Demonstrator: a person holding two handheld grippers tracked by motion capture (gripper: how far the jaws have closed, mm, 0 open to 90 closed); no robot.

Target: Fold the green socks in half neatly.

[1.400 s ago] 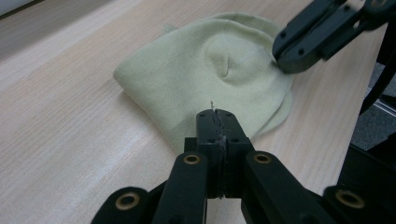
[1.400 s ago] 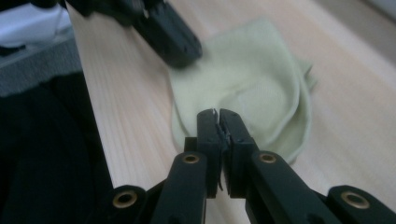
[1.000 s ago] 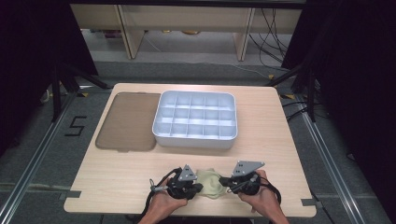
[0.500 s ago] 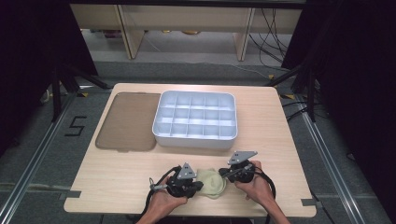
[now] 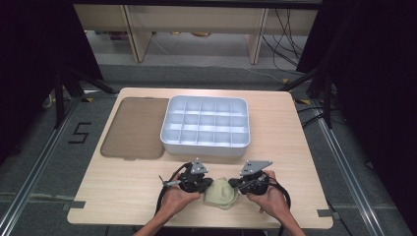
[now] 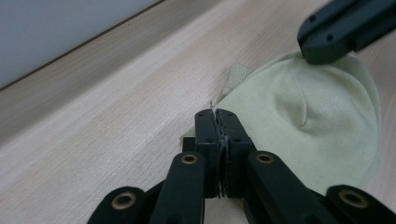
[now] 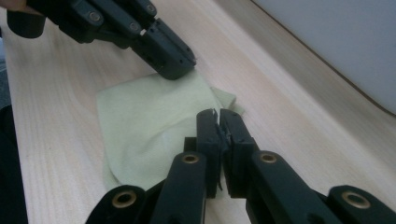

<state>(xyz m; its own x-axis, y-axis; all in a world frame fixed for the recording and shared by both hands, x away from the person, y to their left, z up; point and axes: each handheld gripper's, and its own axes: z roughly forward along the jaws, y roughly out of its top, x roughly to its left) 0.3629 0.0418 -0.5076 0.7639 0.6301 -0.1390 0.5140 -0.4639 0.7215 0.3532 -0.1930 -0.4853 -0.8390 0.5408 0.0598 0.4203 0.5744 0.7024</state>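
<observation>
A pale wooden desk [image 5: 147, 182] is carrying a white compartment tray [image 5: 205, 126] near its far edge and a brown lid [image 5: 133, 128] lying flat toward its far left corner, while a small pale green cloth [image 5: 221, 192] is lying at the near edge. Compared with a second ago, the left gripper [image 5: 202, 183] is sitting closer in against the cloth's left side and the right gripper [image 5: 235, 184] is sitting lower at its right side. Both are keeping their jaws pressed together; whether either is pinching fabric cannot be told. The cloth is looking bunched between them, so folding seems under way.
</observation>
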